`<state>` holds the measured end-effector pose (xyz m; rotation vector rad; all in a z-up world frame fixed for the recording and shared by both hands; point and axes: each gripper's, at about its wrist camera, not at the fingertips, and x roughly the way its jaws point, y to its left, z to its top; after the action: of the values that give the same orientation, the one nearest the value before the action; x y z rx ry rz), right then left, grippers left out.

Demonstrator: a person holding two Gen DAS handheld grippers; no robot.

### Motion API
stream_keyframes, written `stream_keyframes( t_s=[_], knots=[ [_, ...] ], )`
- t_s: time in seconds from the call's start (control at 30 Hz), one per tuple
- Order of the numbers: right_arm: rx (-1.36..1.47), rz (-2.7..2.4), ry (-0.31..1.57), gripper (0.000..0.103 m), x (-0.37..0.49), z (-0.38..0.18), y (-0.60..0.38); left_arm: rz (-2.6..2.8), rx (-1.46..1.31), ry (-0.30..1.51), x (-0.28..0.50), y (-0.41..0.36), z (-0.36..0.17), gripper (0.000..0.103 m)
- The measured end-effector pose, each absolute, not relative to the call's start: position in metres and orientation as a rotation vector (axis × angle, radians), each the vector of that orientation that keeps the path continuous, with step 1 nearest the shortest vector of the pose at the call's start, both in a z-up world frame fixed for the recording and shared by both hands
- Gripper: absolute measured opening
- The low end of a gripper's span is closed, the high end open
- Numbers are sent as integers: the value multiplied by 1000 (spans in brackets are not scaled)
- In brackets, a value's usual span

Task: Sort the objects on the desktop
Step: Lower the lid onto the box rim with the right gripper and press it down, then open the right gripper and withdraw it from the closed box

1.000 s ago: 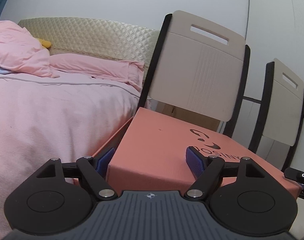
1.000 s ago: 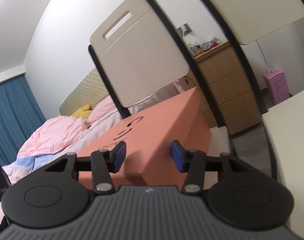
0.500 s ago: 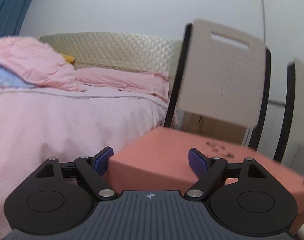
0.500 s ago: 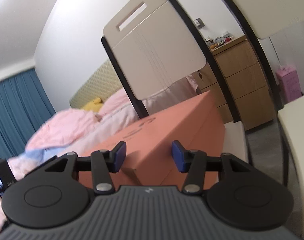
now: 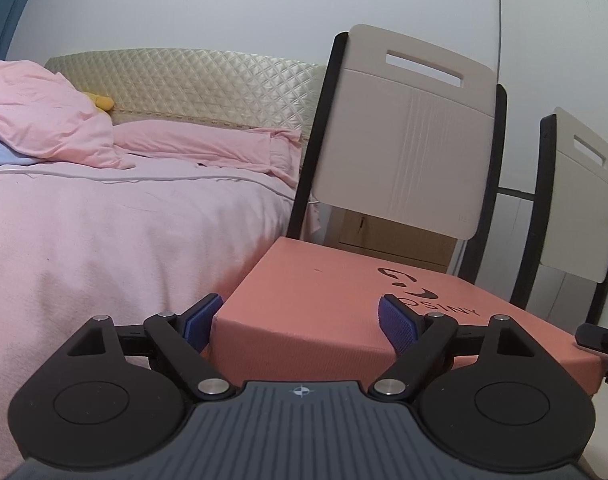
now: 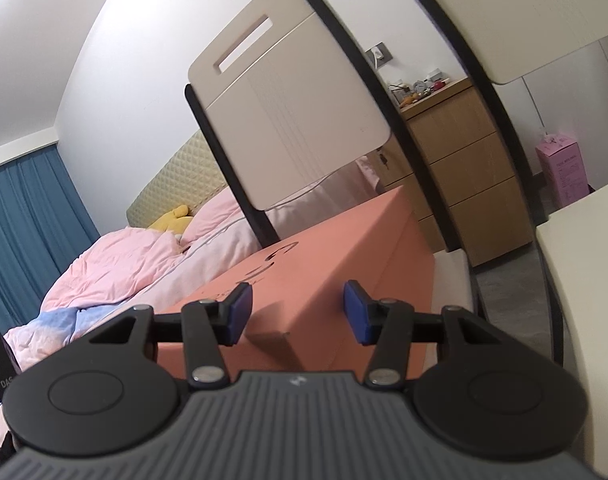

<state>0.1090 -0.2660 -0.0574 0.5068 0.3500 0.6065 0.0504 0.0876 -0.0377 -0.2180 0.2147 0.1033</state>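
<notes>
A salmon-orange cardboard box [image 5: 344, 292] with a dark logo on its lid sits on a chair seat; it also shows in the right wrist view [image 6: 324, 264]. My left gripper [image 5: 300, 320] is open, its blue pads either side of the box's near corner. My right gripper [image 6: 298, 312] is open, its pads spread over the box's other near corner. Neither gripper clamps the box as far as I can see. The tip of the other gripper [image 5: 600, 340] shows at the right edge of the left wrist view.
A beige chair back [image 5: 404, 140] rises behind the box, a second chair [image 5: 576, 200] to its right. A bed with pink bedding [image 5: 104, 220] lies left. A wooden drawer unit [image 6: 456, 168], a pink carton [image 6: 560, 172] and a cream tabletop [image 6: 584, 280] lie right.
Both views swung sideways and back. The box sits lower and flatter against the chair than a second ago. Both grippers stay open around its corners.
</notes>
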Motion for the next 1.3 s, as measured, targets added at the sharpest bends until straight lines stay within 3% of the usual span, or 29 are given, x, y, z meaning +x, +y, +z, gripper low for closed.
stream_keyframes(
  t_s=[0.57, 1.0, 1.3],
  knots=[
    [482, 589, 364, 49, 107, -56, -265, 78, -320, 218, 41, 102, -42, 87],
    [407, 533, 417, 49, 111, -68, -258, 72, -193, 311, 60, 87, -52, 89],
    [322, 490, 375, 49, 104, -63, -254, 98, -158, 265, 45, 81, -43, 90]
  ],
)
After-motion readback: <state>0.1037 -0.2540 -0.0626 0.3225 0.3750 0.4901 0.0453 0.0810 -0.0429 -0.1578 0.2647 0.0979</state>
